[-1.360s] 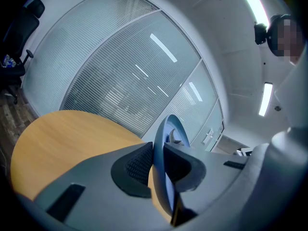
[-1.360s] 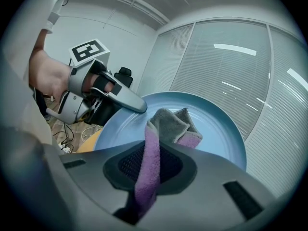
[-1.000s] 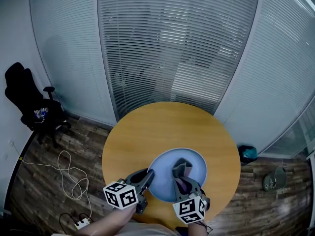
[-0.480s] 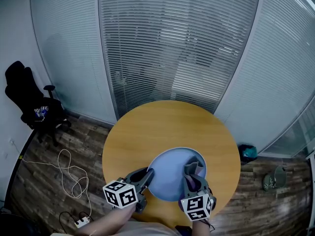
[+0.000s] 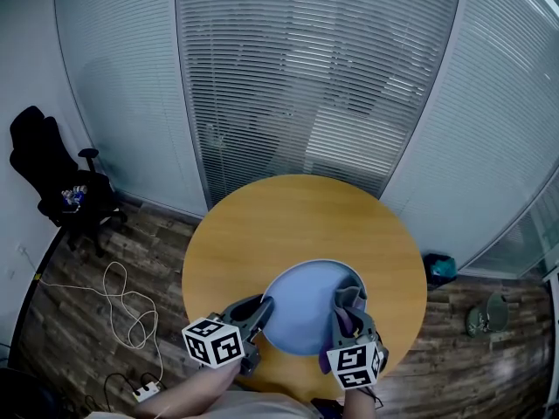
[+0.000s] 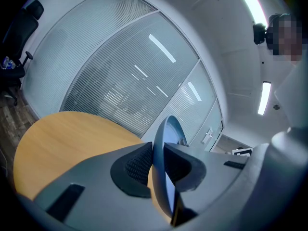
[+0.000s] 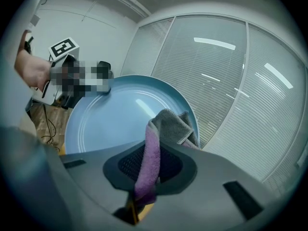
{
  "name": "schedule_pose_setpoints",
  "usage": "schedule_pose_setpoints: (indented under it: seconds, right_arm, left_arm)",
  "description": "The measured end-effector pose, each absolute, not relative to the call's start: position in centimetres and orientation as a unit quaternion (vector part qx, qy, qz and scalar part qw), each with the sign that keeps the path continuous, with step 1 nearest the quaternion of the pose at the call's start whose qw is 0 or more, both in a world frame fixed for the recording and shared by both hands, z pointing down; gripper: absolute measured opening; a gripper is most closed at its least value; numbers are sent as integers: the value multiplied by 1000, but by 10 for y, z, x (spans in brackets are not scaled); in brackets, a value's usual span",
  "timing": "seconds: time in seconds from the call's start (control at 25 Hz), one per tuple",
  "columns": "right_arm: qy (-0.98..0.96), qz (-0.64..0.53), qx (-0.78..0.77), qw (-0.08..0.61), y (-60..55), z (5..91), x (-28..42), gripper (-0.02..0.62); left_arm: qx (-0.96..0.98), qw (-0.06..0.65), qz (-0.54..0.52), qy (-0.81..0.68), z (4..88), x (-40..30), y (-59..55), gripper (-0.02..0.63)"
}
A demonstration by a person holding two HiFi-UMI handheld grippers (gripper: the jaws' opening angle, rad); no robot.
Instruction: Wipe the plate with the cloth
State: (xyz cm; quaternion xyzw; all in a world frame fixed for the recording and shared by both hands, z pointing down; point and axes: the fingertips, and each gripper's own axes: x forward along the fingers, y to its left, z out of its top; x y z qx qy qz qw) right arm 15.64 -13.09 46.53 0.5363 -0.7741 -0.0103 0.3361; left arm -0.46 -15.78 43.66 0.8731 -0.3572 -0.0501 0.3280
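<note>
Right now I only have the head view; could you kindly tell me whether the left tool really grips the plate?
Observer: Yes. In the left gripper view the left tool has both pads pressed on the plate rim, seen edge-on.
Operator: Thank you. Is the cloth secure in the right tool?
Observer: The right gripper view shows it pinched between the pads, purple fold inside, grey end over the plate.
Operator: Any dirt visible?
Observer: None there; the plate's face shows only glare.
</note>
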Motion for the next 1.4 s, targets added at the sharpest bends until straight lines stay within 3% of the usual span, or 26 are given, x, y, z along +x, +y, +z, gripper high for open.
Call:
schedule_pose_setpoints:
  seconds: [1.4]
  right_arm:
    - [-852,-46,396,339,-104,481,33,51]
  left_arm:
    - [867,337,-55,-363,441,-8,-158,60]
